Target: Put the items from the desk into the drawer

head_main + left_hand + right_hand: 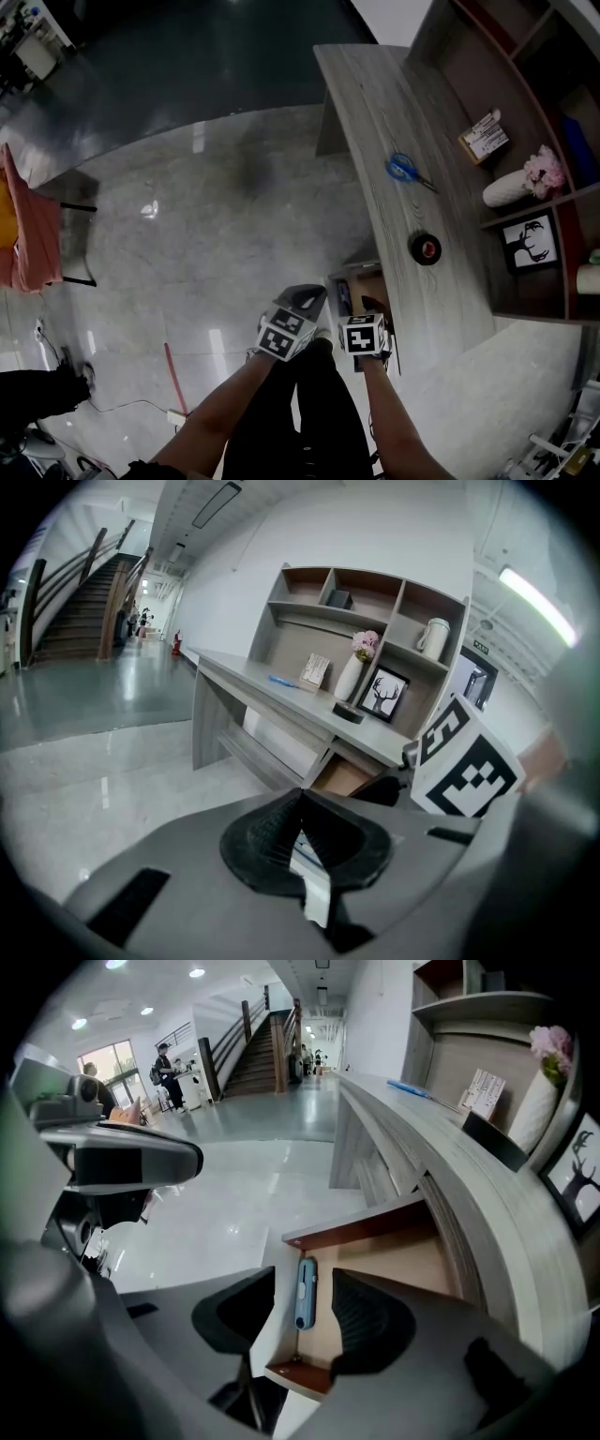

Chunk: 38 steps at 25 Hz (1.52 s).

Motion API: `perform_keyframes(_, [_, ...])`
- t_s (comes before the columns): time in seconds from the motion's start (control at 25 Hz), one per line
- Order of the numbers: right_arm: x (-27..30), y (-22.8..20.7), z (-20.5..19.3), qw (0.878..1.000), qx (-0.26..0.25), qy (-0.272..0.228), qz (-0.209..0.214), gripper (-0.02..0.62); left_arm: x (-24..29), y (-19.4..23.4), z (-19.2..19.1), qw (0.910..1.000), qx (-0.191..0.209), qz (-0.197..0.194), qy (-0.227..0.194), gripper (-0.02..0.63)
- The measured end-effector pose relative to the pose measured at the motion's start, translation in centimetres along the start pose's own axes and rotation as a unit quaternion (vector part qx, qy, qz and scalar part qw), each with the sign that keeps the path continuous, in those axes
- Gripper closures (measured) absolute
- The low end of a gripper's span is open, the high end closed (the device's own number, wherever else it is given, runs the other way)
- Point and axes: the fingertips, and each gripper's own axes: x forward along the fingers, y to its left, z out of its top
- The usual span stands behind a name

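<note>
Our right gripper (305,1279) hangs over the open drawer (412,1265) with its jaws apart, gripping nothing. A blue cutter (306,1299) lies inside the drawer, flat against one wall, right below those jaws. Our left gripper (301,801), just beside the drawer, has its jaws pressed together. Scissors (403,169) and a tape roll (425,248) sit on the desk (375,103) above the drawer
</note>
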Motion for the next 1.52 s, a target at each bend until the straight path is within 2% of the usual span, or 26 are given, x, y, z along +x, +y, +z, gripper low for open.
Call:
perform_keyframes(0.2, [-0.7, 0.4, 0.8, 1.000, -0.018, -0.022, 0.000, 0.400, 0.0, -0.4, 0.6, 1.0000, 0.005, -0.007, -0.004, 0.597])
perform_keyframes(0.36, [-1.6, 0.5, 1.7, 0.999, -0.014, -0.048, -0.003, 0.408, -0.3, -0.5, 1.1, 0.9999, 0.014, -0.004, -0.007, 0.597])
perform_keyframes(0.8, [-4.9, 0.0, 4.7, 0.992, 0.027, -0.117, -0.031, 0.564, -1.7, -1.7, 3.3, 0.9992, 0.028, -0.001, -0.028, 0.597])
perform_keyframes(1.04, [-7.5, -0.2, 6.0, 0.987, 0.036, -0.151, -0.041, 0.581, -2.6, -3.1, 4.8, 0.9987, 0.036, -0.002, -0.037, 0.597])
perform_keyframes(1.24, [-10.8, -0.6, 7.9, 0.978, 0.050, -0.199, -0.045, 0.583, -3.1, -4.7, 6.9, 0.9970, 0.053, -0.010, -0.056, 0.597])
perform_keyframes(1.52, [-16.4, -2.3, 9.6, 0.957, 0.081, -0.268, -0.070, 0.583, -4.2, -6.9, 9.5, 0.9937, 0.075, -0.018, -0.081, 0.597])
